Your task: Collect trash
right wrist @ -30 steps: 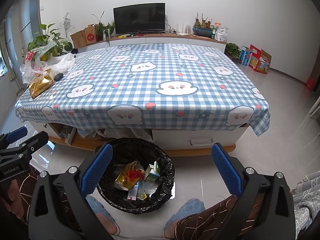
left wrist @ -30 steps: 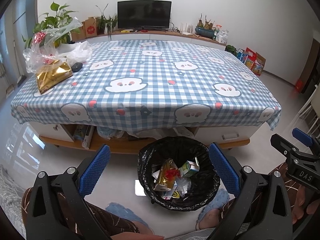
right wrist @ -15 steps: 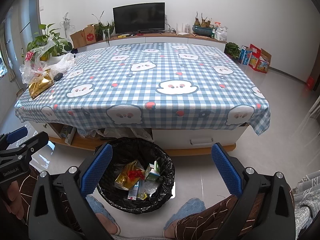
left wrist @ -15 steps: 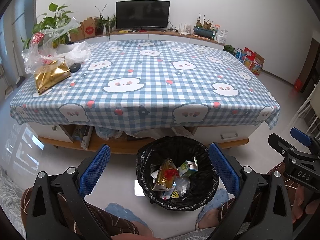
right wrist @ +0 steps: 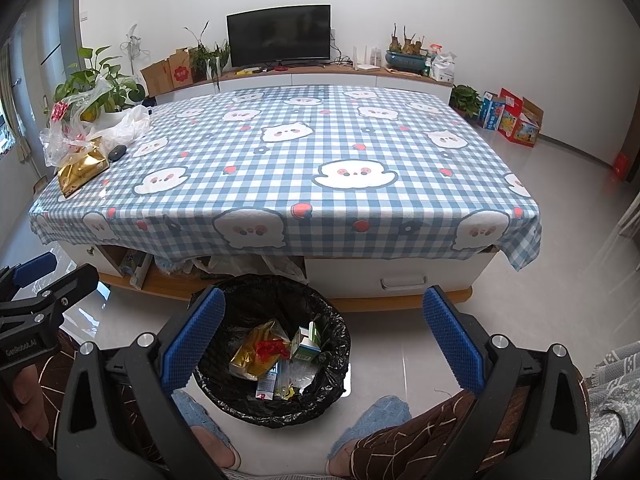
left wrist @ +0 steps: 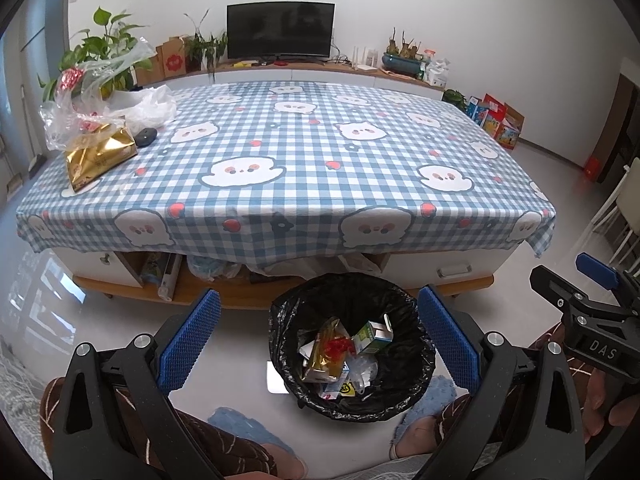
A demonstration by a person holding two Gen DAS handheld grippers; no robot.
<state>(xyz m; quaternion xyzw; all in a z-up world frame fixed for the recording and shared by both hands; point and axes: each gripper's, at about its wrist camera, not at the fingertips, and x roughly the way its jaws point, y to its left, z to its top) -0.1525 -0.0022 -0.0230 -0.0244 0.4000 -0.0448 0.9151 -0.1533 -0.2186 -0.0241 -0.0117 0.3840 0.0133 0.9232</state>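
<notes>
Left wrist view shows my left gripper (left wrist: pixel 318 338) and right gripper (right wrist: pixel 324 338) both spread wide, empty. I'd reach far left for the crinkled gold foil bag (left wrist: pixel 98 156) on the checked tablecloth (left wrist: pixel 320 184), then drop it in the black-lined bin (left wrist: pixel 400 300).

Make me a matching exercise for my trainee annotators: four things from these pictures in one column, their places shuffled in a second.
Things:
1. gold foil snack bag
2. green-and-white drink carton
3. black flat-screen television
4. black-lined round trash bin

Places:
A. on the far sideboard
B. on the floor before the table
C. inside the bin
D. on the checked tablecloth's left edge

Pairs: 1-D, 2-C, 3-A, 4-B
</notes>
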